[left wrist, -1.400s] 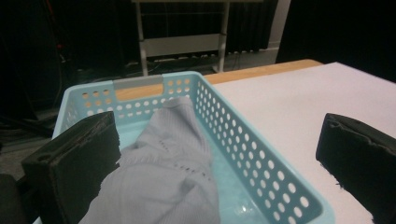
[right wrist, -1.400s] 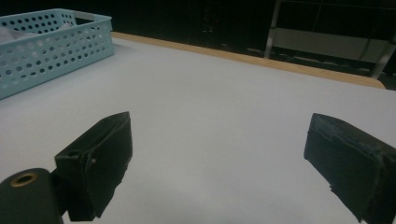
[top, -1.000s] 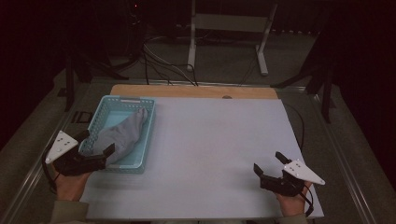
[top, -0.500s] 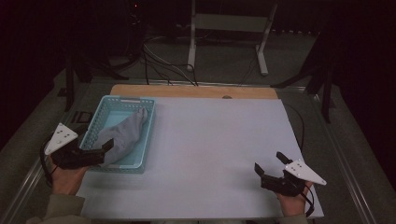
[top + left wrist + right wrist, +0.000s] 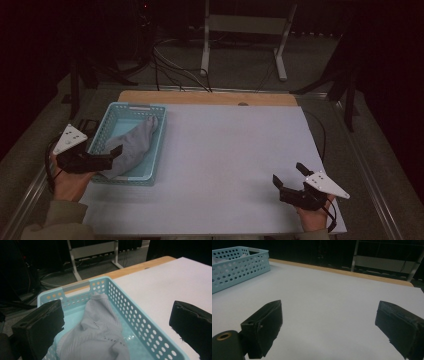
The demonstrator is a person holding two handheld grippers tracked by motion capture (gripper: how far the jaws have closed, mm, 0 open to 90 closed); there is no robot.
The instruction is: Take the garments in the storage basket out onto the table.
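A light blue perforated basket (image 5: 134, 107) stands at the table's left side, with a grey sock (image 5: 134, 144) lying lengthwise in it. My left gripper (image 5: 114, 156) hovers at the basket's near left corner, pointing right over the sock's near end. In the left gripper view the basket (image 5: 140, 322) and the sock (image 5: 100, 325) lie below and between the jaws of the left gripper (image 5: 116, 312), which stand wide apart and hold nothing. My right gripper (image 5: 288, 173) is open near the table's front right, over the bare white mat (image 5: 235, 150). In its own view the right gripper (image 5: 329, 306) has nothing between its jaws.
A wooden strip (image 5: 210, 97) runs along the table's far edge. Beyond it are a white metal stand (image 5: 242, 30) and cables (image 5: 170, 65) on the dark floor. The basket (image 5: 237, 267) shows far left in the right gripper view.
My left gripper has drifted slightly left and away from the front edge, staying by the basket's near corner. The right gripper and the sock have not moved.
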